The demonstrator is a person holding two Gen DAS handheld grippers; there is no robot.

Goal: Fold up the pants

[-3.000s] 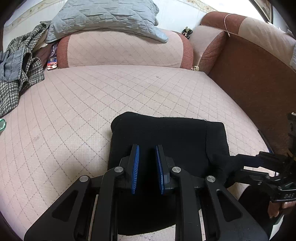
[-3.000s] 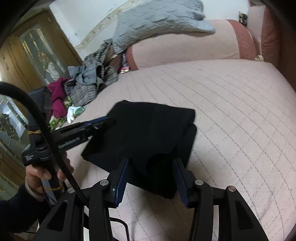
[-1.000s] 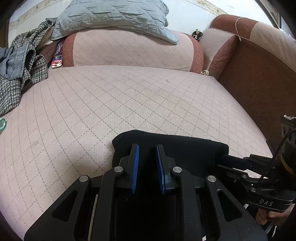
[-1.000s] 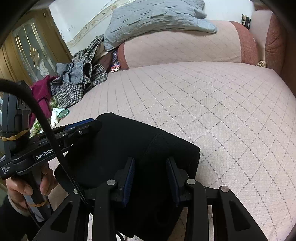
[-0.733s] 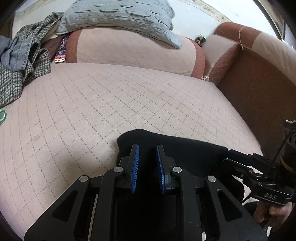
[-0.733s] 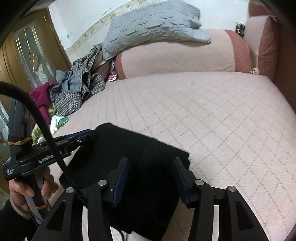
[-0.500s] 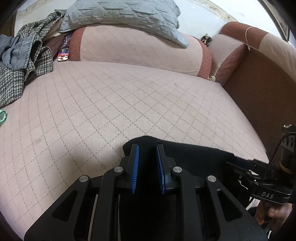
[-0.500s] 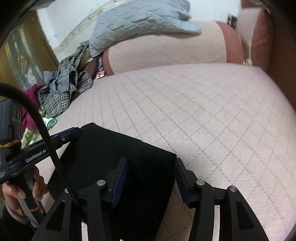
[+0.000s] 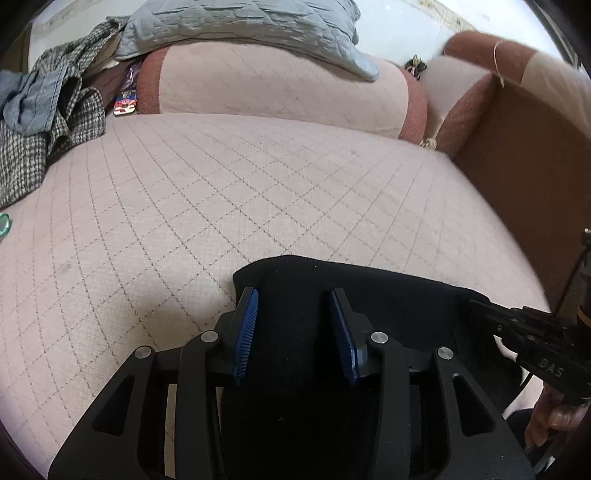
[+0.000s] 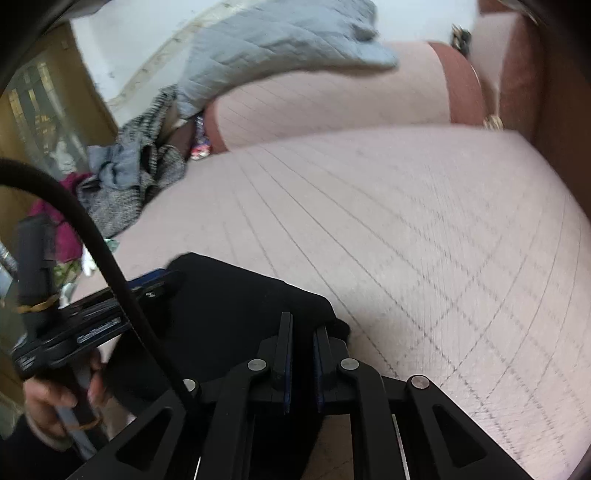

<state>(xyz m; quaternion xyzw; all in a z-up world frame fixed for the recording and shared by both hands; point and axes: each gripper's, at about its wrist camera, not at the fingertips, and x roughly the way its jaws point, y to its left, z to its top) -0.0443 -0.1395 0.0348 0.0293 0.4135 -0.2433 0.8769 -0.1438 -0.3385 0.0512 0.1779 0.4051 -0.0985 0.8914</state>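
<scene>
The black pants [image 9: 369,291] lie folded into a small bundle at the near edge of the pink quilted sofa seat [image 9: 221,192]. My left gripper [image 9: 295,325] is open, its blue pads either side of the bundle's left part. In the right wrist view the pants [image 10: 229,306] lie at lower left, and my right gripper [image 10: 301,343] is shut on their right edge. The right gripper also shows in the left wrist view [image 9: 517,325], at the bundle's right end. The left gripper shows at the bundle's left corner in the right wrist view [image 10: 147,284].
A grey quilted pillow [image 9: 240,26] rests on the pink bolster [image 9: 280,88] at the back. A heap of checked and grey clothes [image 9: 40,122] lies at the far left. The brown sofa arm [image 9: 528,155] rises on the right.
My left gripper has opened from shut. My right gripper has closed from open onto the pants' right edge. The bundle has been drawn nearer the seat's front edge.
</scene>
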